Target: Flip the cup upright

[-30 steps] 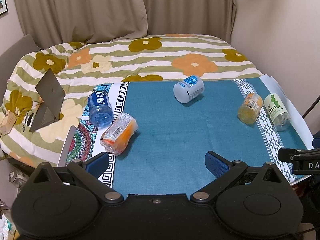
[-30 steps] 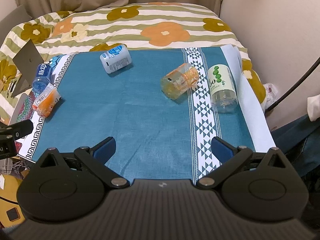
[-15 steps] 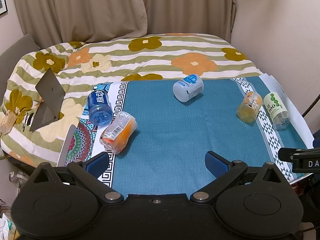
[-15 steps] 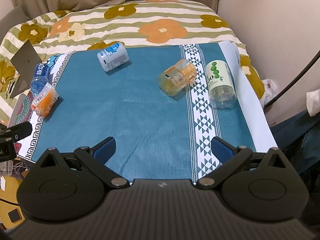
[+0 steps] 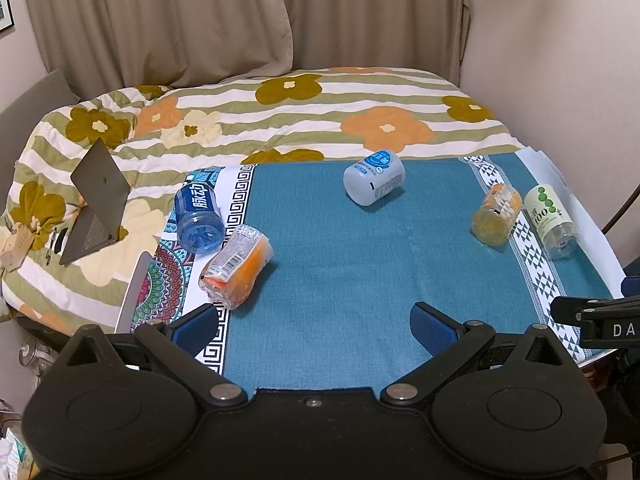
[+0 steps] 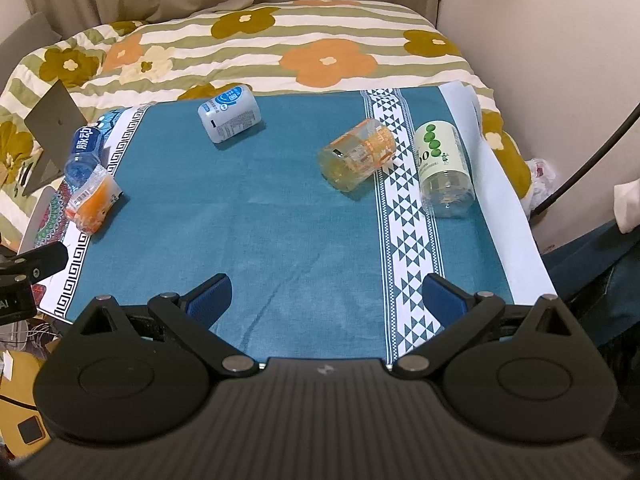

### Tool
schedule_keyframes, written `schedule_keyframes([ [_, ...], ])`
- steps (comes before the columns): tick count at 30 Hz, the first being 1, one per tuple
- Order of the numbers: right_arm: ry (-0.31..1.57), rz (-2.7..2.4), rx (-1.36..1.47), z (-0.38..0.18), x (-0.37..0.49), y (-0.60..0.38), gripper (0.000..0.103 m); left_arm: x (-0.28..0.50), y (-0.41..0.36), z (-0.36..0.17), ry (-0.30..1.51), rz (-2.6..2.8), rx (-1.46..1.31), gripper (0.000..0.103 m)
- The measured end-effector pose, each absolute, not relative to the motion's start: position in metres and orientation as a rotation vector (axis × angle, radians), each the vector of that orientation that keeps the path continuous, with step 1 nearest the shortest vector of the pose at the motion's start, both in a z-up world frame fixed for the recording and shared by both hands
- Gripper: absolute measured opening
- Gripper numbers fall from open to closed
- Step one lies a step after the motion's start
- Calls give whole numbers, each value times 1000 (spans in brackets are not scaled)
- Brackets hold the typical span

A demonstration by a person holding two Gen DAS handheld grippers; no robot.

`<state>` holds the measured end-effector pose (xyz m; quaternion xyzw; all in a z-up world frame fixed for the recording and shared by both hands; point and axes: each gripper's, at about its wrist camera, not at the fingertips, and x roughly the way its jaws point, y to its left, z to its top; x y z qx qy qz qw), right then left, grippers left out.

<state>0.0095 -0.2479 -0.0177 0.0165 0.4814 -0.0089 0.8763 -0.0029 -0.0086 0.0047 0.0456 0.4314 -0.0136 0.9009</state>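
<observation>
A tabletop (image 5: 340,264) w/ teal cloth and patterned borders is sitting against a bed w/ floral striped quilt (image 5: 280,120), beige curtains (image 5: 200,20) hanging behind, an open laptop (image 5: 98,200) lying on the quilt. Five containers are lying on their sides: blue bottle (image 5: 199,212) w/ Chinese characters and orange-filled cup (image 5: 236,272) nr the left edge, pale blue-labelled jar (image 5: 374,182) at the far edge, amber cup (image 6: 357,154) and green-dotted "100" bottle (image 6: 442,168) nr the right edge. Left gripper (image 5: 314,322) and right gripper (image 6: 326,298) are both hovering spread wide over the near edge, holding nothing.
</observation>
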Motion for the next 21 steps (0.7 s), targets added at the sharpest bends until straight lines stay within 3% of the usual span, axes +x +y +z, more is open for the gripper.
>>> schedule_keyframes([
  [12, 957, 132, 29, -7, 32, -251, 103, 32, 10, 31, 860, 95, 27, 103],
  [21, 966, 260, 15, -23, 78, -240, 103, 100, 61, 25, 916, 171, -36, 103],
])
